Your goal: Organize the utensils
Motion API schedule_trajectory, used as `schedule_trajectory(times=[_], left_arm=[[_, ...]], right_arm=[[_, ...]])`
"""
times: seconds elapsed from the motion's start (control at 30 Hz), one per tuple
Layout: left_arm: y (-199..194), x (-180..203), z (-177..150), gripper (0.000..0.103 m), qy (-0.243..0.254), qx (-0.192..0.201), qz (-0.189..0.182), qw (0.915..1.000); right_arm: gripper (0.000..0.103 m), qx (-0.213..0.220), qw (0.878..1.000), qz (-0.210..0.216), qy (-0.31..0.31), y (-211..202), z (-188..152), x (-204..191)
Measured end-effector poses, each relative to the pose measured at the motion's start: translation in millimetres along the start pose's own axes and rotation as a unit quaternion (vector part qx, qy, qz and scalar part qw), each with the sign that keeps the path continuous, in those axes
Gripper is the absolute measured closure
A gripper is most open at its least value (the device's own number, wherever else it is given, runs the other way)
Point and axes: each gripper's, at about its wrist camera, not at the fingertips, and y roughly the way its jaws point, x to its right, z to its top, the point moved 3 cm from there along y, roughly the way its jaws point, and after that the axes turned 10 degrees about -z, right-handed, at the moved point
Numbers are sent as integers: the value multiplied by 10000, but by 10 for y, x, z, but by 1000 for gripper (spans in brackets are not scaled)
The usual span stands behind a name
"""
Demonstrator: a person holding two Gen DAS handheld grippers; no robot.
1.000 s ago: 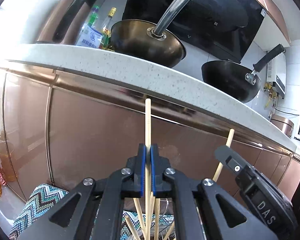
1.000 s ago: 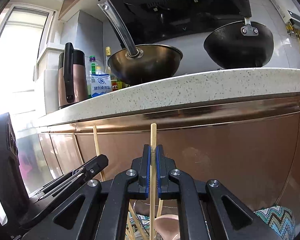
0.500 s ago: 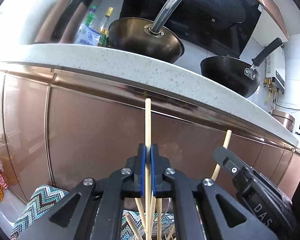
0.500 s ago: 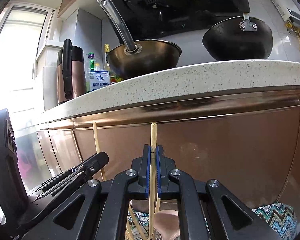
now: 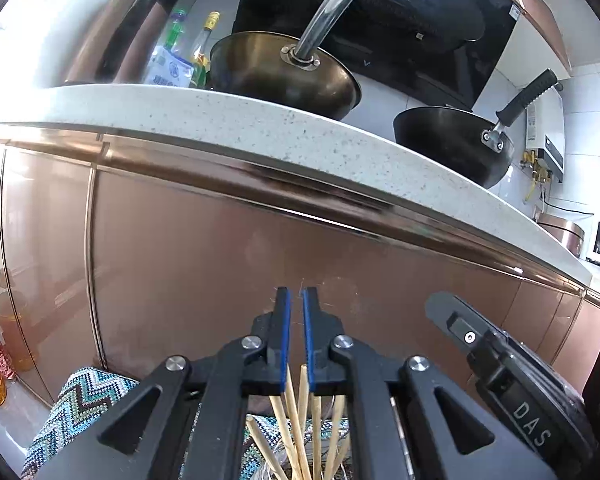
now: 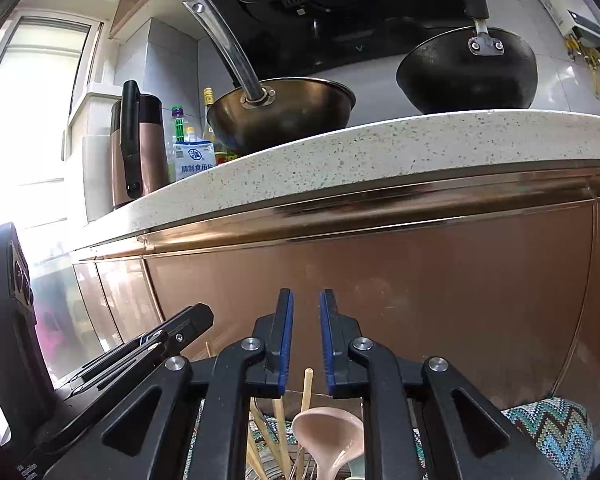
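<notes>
Since a second before, released both chopsticks: no longer clamped upright between the blue pads, now dropped back among the bundle below. Left hand-held gripper (image 5: 295, 300) parted by a narrow slit, holding nothing. Right hand-held gripper (image 6: 303, 302) parted somewhat wider, likewise holding nothing.

Chopsticks (image 5: 300, 420) pale wood, thin and straight, standing on end and fanned slightly apart, tips just under the left jaws. Stood in what looked like a wire holder; too hidden by the linkage to tell more. Same chopsticks (image 6: 307, 384) seen under the right jaws, one tip reaching up between the pads' lower ends without touching them.

Only in the right wrist view: a pinkish spoon (image 6: 328, 436), bowl upward, beside the chopsticks, and the left tool's body at lower left. Only in the left wrist view: the right tool's body marked "DAS" at lower right, and amber bottles at the far left edge.

In both views: zigzag-patterned cloth (image 5: 80, 404) beneath the utensils, copper cabinet fronts (image 5: 180, 264) ahead, speckled worktop (image 5: 260, 128) above. On the worktop, a bronze wok (image 5: 284, 72) with steel handle, a black wok (image 5: 452, 140), a copper kettle (image 6: 134, 148), bottles and a salt packet (image 6: 194, 160).
</notes>
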Motion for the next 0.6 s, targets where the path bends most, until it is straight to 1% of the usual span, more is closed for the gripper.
schedule_trajectory(times=[0.1, 0.2, 0.27, 0.37, 0.47, 0.53, 0.6], left_arm=[[-43, 2, 14, 95, 44, 5, -2, 10000], [-118, 4, 53, 91, 55, 2, -5, 10000], [-192, 8, 90, 85, 62, 8, 2, 10000], [-338, 32, 143, 76, 104, -19, 12, 9999], [-505, 81, 200, 70, 214, -58, 25, 9998], [-673, 138, 245, 68, 369, -108, 125, 9992], [-815, 185, 284, 67, 453, -173, 183, 9987]], right_arm=[[86, 22, 10000, -18, 44, -43, 16, 31], [80, 64, 10000, -43, 56, -122, 54, 73], [70, 101, 9999, -45, 91, -210, 98, 111], [63, 139, 9998, -48, 138, -357, 167, 154], [60, 162, 9997, -47, 179, -574, 239, 170], [57, 175, 9996, -82, 182, -712, 272, 172], [57, 132, 9996, -172, 161, -873, 312, 169]])
